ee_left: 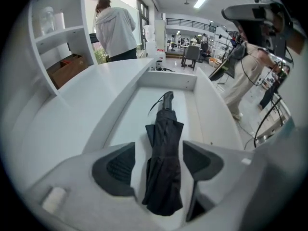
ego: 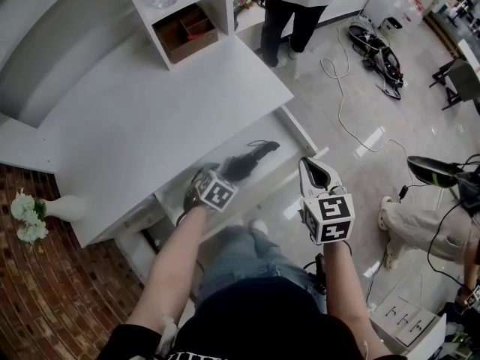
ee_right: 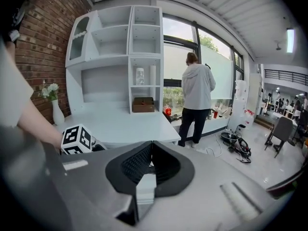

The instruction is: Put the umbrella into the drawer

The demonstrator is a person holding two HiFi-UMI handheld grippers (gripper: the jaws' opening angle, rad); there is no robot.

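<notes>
The black folded umbrella (ego: 255,153) lies lengthwise in the open white drawer (ego: 300,130) under the desk. In the left gripper view the umbrella (ee_left: 163,158) rests on the drawer floor (ee_left: 130,114), handle toward the far wall. My left gripper (ego: 212,177) hovers over its near end, open. Its dark pads (ee_left: 115,170) stand apart on either side of the fabric without touching it. My right gripper (ego: 315,169) is raised to the right of the drawer, in front of its edge. Its jaws are shut on nothing (ee_right: 151,150).
The white desk top (ego: 150,118) carries a shelf unit with a brown box (ego: 187,32). A vase of white flowers (ego: 34,208) stands at the left. A person in a white top (ego: 300,6) stands beyond the desk, another person (ego: 420,223) at the right. Cables (ego: 345,88) lie on the floor.
</notes>
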